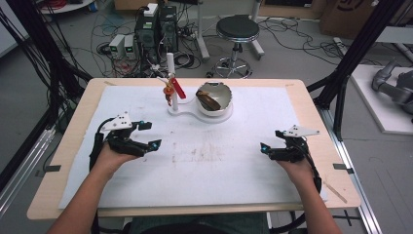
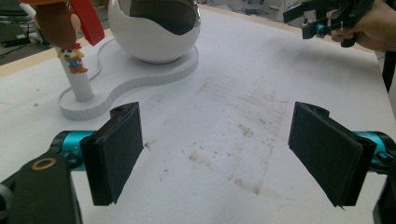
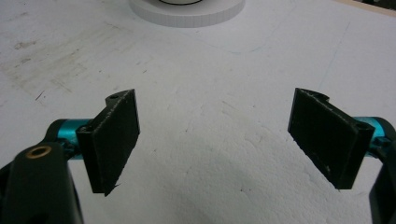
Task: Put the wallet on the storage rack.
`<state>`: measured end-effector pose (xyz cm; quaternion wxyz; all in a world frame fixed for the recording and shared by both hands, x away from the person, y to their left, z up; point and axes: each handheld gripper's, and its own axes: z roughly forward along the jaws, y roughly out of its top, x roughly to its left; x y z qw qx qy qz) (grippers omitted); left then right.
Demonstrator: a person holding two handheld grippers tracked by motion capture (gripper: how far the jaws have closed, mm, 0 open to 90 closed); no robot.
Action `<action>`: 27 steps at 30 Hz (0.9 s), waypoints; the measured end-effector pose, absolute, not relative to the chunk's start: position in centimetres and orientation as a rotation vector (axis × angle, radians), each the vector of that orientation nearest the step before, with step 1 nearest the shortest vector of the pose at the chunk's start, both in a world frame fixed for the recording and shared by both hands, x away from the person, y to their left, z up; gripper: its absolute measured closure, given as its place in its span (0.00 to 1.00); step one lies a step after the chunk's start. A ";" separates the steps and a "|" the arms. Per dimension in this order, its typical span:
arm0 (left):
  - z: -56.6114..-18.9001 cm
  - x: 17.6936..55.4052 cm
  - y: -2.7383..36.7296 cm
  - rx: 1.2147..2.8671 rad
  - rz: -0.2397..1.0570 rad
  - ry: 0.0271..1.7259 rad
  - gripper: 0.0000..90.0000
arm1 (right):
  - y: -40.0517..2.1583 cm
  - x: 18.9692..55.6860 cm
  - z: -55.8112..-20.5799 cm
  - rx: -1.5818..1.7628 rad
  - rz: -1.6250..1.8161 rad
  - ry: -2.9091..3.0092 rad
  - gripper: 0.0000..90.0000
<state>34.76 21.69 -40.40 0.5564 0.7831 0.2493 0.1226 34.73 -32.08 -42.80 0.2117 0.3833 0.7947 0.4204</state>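
**Lighting and picture quality**

Evenly lit from overhead throughout; bright, no harsh glare. High view soft and low in detail, dimmer on the floor across the upper frame. Faint soft shadows under the white mat (image 1: 243,180) edges. In the right gripper view, a broad diffuse shadow at lower centre of the frame. Near black pads (image 2: 116,151) slightly blurred in the left gripper view; upper corners softer still.
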 end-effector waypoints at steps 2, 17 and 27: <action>-40.6 34.6 22.0 1.839 0.290 0.593 0.20 | -32.0 34.8 -42.8 1.060 1.161 2.212 0.19; -41.3 34.6 22.4 1.840 0.299 0.613 0.20 | -32.0 34.9 -42.9 1.061 1.145 2.223 0.19; -41.4 34.6 22.2 1.856 0.291 0.608 0.20 | -32.0 34.9 -42.9 1.064 1.145 2.224 0.19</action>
